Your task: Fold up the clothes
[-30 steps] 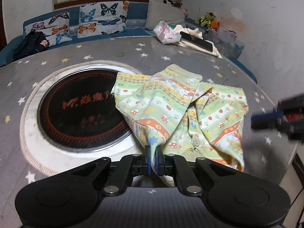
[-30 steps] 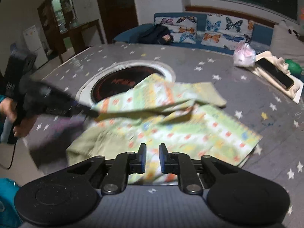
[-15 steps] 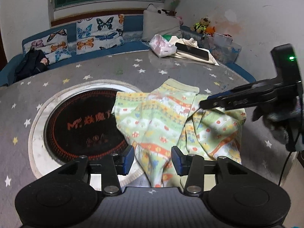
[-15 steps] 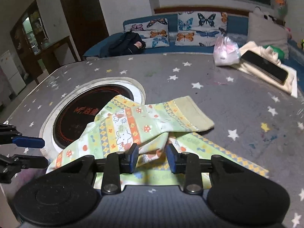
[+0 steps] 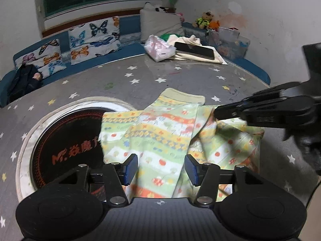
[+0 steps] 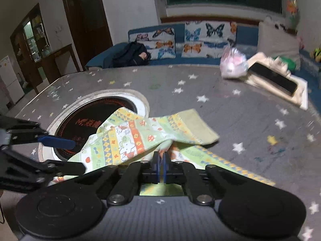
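Garment (image 5: pixel 158 132), patterned, lying rumpled on starred table (image 5: pixel 180 76) beside the hob (image 5: pixel 68 140): left gripper (image 5: pixel 161 169) spread wide and empty over it, right gripper (image 6: pixel 161 165) apparently pinched on a fold; mid-fold, next carry that fold across.
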The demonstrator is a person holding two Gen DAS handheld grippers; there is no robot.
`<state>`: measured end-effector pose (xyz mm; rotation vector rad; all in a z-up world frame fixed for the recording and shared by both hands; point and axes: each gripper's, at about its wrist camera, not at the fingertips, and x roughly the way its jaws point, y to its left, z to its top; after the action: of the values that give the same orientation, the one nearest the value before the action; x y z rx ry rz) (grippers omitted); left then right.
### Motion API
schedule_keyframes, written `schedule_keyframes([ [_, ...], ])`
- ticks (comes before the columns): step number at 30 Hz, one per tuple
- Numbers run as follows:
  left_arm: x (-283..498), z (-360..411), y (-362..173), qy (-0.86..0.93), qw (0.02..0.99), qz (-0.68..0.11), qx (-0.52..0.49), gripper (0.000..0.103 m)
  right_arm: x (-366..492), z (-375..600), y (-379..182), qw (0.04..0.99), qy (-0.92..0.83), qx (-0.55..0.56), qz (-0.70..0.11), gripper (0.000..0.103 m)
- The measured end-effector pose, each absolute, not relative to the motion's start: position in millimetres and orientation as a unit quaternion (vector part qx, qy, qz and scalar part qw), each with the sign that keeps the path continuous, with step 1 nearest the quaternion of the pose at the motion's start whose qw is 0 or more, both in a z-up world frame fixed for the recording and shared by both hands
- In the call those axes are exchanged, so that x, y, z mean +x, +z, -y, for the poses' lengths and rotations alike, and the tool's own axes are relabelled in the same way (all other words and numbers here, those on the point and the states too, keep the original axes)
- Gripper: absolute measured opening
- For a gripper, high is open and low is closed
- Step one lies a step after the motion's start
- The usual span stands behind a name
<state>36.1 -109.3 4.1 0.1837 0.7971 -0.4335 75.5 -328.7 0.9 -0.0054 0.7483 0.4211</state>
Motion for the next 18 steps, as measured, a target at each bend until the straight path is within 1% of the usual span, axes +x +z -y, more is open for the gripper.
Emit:
schedule_keyframes([
  [7, 57, 134, -7, -0.214, 0.891, -0.385, 0.108, 0.057, 47, 358, 26, 0.926, 0.177, -0.020, -0.333, 0.002],
  [12, 67, 148, -13, -0.222, 0.891, -0.378, 0.121, 0.057, 33, 374, 33, 0.930, 0.155, -0.027, -0.331, 0.002],
  [14, 70, 149, -14, -0.227, 0.889, -0.380, 0.116, 0.056, 32, 373, 33, 0.928, 0.162, -0.031, -0.334, 0.004],
  [15, 71, 149, -14, -0.227, 0.889, -0.381, 0.116, 0.056, 33, 372, 32, 0.927, 0.166, -0.029, -0.336, 0.005],
  [16, 71, 149, -14, -0.226, 0.889, -0.380, 0.117, 0.052, 35, 369, 30, 0.926, 0.169, -0.028, -0.337, 0.008],
  [18, 71, 147, -14, -0.223, 0.890, -0.380, 0.119, 0.049, 43, 359, 21, 0.921, 0.182, -0.026, -0.345, 0.009],
])
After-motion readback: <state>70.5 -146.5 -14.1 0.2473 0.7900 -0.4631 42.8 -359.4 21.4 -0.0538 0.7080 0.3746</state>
